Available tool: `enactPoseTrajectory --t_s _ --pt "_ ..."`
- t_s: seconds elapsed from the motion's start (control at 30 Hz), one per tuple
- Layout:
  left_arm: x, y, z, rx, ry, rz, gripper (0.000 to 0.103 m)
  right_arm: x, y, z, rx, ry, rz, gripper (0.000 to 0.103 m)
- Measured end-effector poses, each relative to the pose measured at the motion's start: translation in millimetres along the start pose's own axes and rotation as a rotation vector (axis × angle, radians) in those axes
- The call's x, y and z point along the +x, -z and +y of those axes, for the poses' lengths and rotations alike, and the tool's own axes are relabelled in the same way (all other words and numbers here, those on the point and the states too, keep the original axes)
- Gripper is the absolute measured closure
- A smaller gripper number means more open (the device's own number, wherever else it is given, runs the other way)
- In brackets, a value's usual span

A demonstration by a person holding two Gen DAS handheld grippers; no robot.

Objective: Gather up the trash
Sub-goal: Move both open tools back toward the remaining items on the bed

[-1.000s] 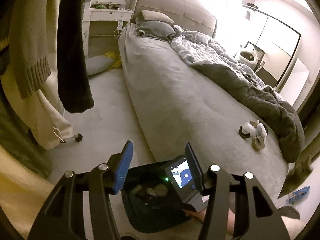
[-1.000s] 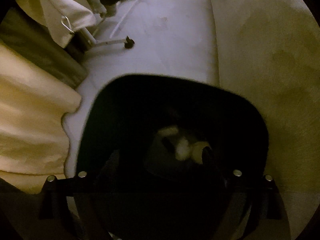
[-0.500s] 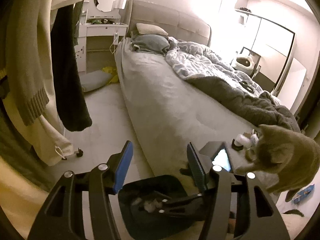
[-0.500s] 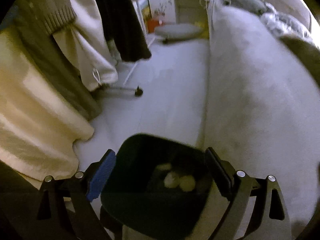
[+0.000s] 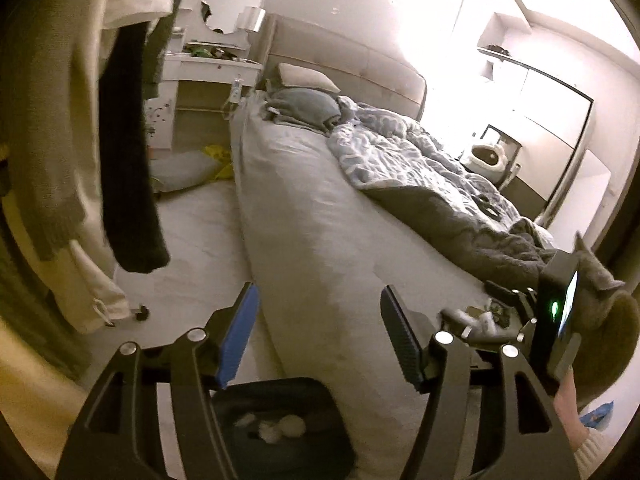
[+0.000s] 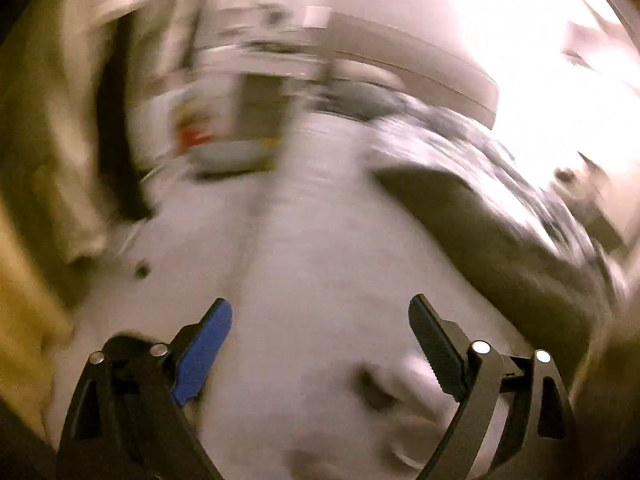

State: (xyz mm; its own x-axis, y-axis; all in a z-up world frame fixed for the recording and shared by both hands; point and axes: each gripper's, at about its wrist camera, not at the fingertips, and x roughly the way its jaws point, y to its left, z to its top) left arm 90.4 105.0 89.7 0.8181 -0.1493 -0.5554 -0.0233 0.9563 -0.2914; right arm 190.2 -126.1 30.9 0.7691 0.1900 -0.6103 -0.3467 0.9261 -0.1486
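Note:
A black bin (image 5: pixel 320 404) stands on the floor beside the bed, with white crumpled wads (image 5: pixel 276 426) inside. My left gripper (image 5: pixel 318 288) hovers above it; its jaws are opening and hold nothing. Small white and dark bits of trash (image 5: pixel 486 318) lie on the bed's near right side. The right gripper's lit screen (image 5: pixel 568 312) shows just past them. In the blurred right wrist view my right gripper (image 6: pixel 320 302) is over the bed. Its jaws are closing on nothing, and the trash (image 6: pixel 412 366) lies just below them.
A grey cat (image 5: pixel 608 308) sits on the bed next to the trash, behind the right gripper. A rumpled duvet (image 5: pixel 420 168) covers the bed's far side. Hanging clothes (image 5: pixel 128 160) crowd the left. A white vanity desk (image 5: pixel 212 68) stands at the back.
My right gripper has lifted out of the bin and swung up over the bed toward the trash. A cat has come into view at the right. My left gripper rose slightly and widened.

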Motion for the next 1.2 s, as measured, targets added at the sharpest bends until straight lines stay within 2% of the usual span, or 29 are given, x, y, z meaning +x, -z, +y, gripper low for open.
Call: enactPoseTrajectory --t_s 0.07,0.17,0.2,0.23,0.33,0.5,0.57,0.6,0.63,0.7,0.83,0.9,0.93,0.97,1.03,1.13,1.2 --pt "8.3 1.3 -17.6 0.028 0.016 0.011 0.036 -5.0 6.6 -37.2 0.085 0.07 -0.009 0.023" --pt "17.3 3.2 -37.9 0.052 0.043 0.022 0.036 -17.3 16.5 -75.4 0.118 0.115 -0.036 0.022" --pt "20.7 3.4 -43.9 0.053 0.052 0.026 0.036 -20.4 22.3 -88.5 0.145 0.121 -0.036 0.012" --pt "22.6 4.3 -47.7 0.052 0.06 0.028 0.036 -22.6 26.5 -101.0 0.168 0.121 -0.035 0.008" --pt "31.6 8.2 -65.2 0.06 0.085 0.04 0.036 -37.3 40.3 -146.4 0.229 0.151 -0.041 0.008" --pt "50.3 16.5 -92.7 0.09 0.091 0.066 0.036 -62.9 54.1 -183.9 0.168 0.198 -0.084 0.01" --pt "58.3 19.4 -100.4 0.096 0.097 0.077 0.035 -65.8 60.6 -200.2 0.145 0.235 -0.09 0.01" --pt "61.0 20.8 -103.4 0.098 0.096 0.083 0.035 -67.7 62.9 -212.3 0.156 0.279 -0.093 0.011" --pt "65.4 22.8 -108.1 0.102 0.096 0.091 0.035 -69.8 65.0 -220.9 0.185 0.294 -0.096 0.011" --pt "70.7 26.1 -116.2 0.111 0.097 0.102 0.035 -79.5 73.0 -262.5 0.334 0.312 -0.107 0.011" --pt "81.0 34.8 -132.6 0.155 0.103 0.122 0.034 -102.9 111.4 -353.8 0.612 0.403 -0.095 0.01" --pt "88.6 38.2 -136.5 0.163 0.11 0.138 0.034 -119.6 131.6 -385.1 0.669 0.494 -0.077 0.009" --pt "92.0 38.4 -137.0 0.163 0.112 0.142 0.034 -132.5 141.1 -395.4 0.675 0.586 -0.08 0.003" --pt "96.8 40.0 -138.2 0.166 0.114 0.15 0.034 -139.6 146.2 -398.2 0.673 0.624 -0.083 0.003" --pt "104.9 41.5 -140.0 0.166 0.121 0.164 0.032 -150.0 147.2 -394.7 0.65 0.544 -0.11 0.003" --pt "120.2 43.3 -147.7 0.172 0.148 0.18 0.024 -144.4 124.7 -359.4 0.526 0.51 -0.108 0.003" --pt "128.7 45.3 -155.2 0.19 0.167 0.188 0.021 -131.2 105.2 -321.8 0.436 0.391 -0.113 0.003"
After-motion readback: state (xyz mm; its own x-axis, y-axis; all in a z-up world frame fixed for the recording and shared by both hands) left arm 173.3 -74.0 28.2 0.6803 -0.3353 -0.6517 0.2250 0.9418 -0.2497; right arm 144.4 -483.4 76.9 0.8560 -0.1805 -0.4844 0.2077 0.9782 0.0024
